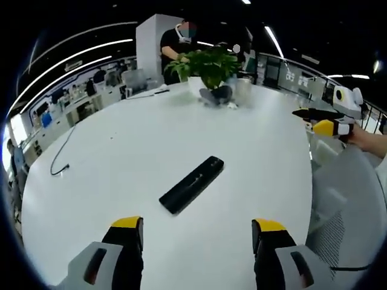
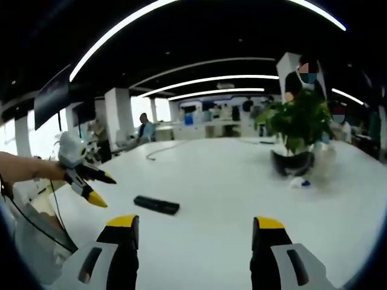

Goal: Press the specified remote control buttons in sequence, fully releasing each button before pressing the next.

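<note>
In the left gripper view, the left tongs [image 1: 196, 232] stand wide apart with nothing between them, low over the round white desk [image 1: 121, 151]. The slim black rectangular remote control [image 1: 191, 184] lies flat on the desk just ahead of them, angled away toward the right. Beyond it stands a leafy green potted plant [image 1: 210, 65], and a thin black cable [image 1: 60, 158] trails near the left edge.

In the right gripper view, the right tongs [image 2: 195, 232] are likewise wide and empty, well apart from the remote control [image 2: 156, 205], which lies ahead to their left.

Risks, as I judge them: the remote is loose on a smooth surface, so an off-centre press could slide or pivot it. Wide tongs make a blunt pointer, and one tip might catch two buttons.

No button markings, brand or writing can be read; the remote's face is too small and dark.
</note>
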